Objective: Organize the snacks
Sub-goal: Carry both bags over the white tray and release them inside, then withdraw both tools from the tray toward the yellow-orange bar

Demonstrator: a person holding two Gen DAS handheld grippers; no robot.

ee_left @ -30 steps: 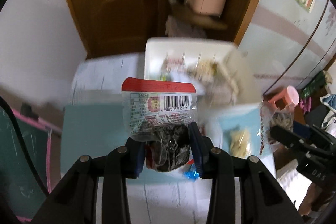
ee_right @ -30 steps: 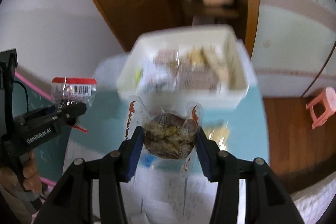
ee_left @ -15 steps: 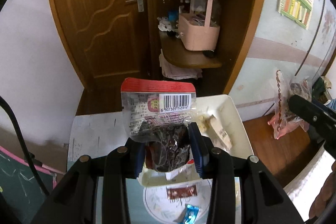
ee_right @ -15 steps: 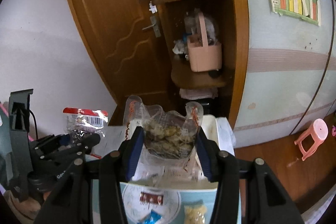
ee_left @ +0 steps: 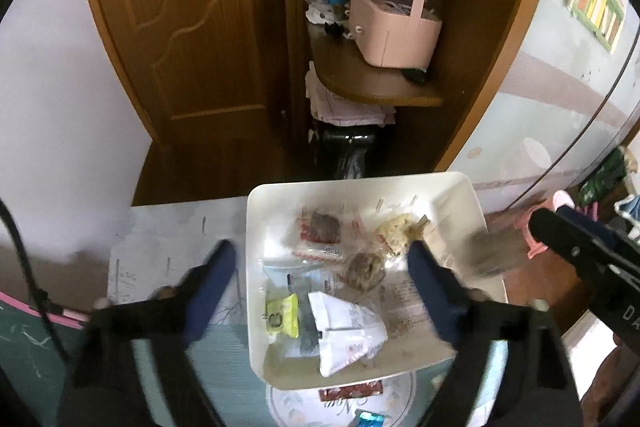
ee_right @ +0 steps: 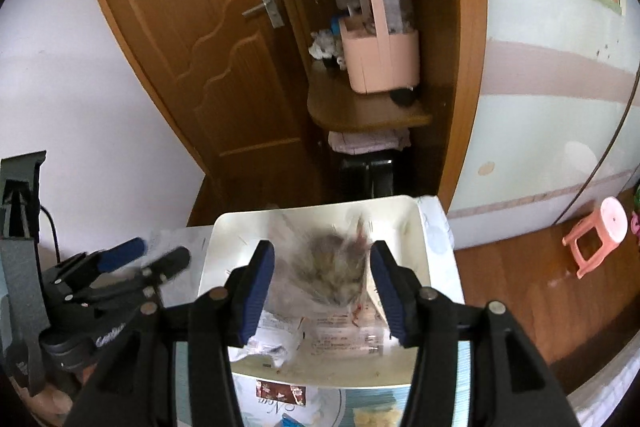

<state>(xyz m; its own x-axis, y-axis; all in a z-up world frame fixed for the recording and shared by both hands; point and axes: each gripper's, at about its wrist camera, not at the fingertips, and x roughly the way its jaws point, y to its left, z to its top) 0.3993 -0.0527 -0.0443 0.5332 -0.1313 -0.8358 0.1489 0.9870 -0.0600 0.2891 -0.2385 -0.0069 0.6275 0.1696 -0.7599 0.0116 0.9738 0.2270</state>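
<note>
Jaws first: my left gripper (ee_left: 320,283) is hanging over the white bin (ee_left: 256,267), its jaws having just been opening, now spread wide with nothing between them. To the right, my right gripper (ee_right: 322,279) is carrying the clear snack bag (ee_right: 332,267), blurred between barely parted pads; whether they are gripping it I cannot tell. Farther off, earlier packets (ee_left: 340,323) are lying in the bin. I am judging the drop-off step underway; next, the right jaws need widening over the bin.
</note>
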